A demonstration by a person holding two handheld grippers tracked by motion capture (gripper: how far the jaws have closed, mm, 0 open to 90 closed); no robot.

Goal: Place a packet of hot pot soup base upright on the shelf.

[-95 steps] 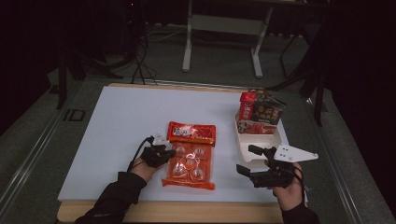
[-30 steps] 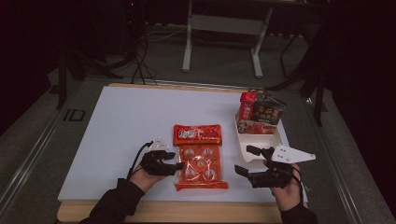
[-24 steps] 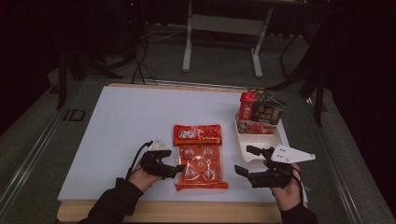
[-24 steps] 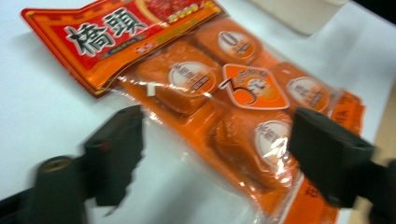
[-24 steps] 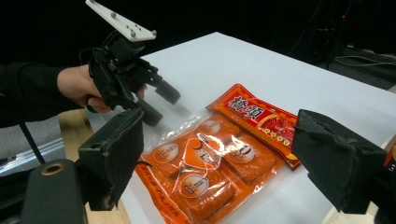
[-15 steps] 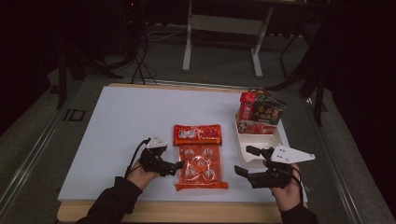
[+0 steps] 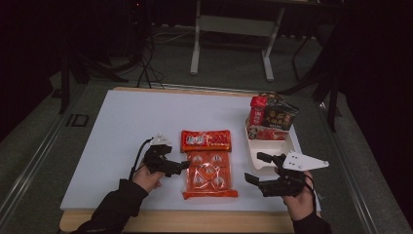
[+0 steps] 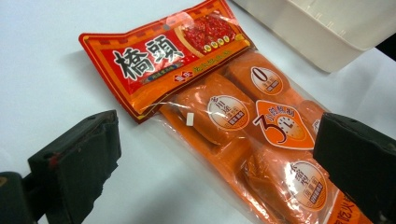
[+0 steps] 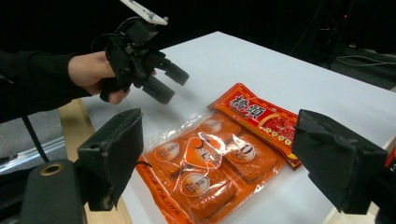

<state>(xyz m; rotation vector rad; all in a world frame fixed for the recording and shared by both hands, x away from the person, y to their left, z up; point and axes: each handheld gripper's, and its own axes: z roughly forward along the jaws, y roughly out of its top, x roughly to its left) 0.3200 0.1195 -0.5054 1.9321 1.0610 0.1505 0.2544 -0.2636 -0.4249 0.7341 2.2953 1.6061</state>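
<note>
On the white rectangular table top [image 7: 122, 141], the orange plastic pack of wrapped blocks [image 7: 208, 163] lies flat near the near edge, about midway between my two hands, its printed header end pointing to the far side. My left gripper [image 7: 179, 165] hangs just left of the pack, above the table. My right gripper [image 7: 258, 168] sits right of the pack. Just beyond it, at the table's right edge, stands the white plastic tray [image 7: 287, 148]. In the tray's far end stand the red and dark snack packets [image 7: 271, 114], upright.
</note>
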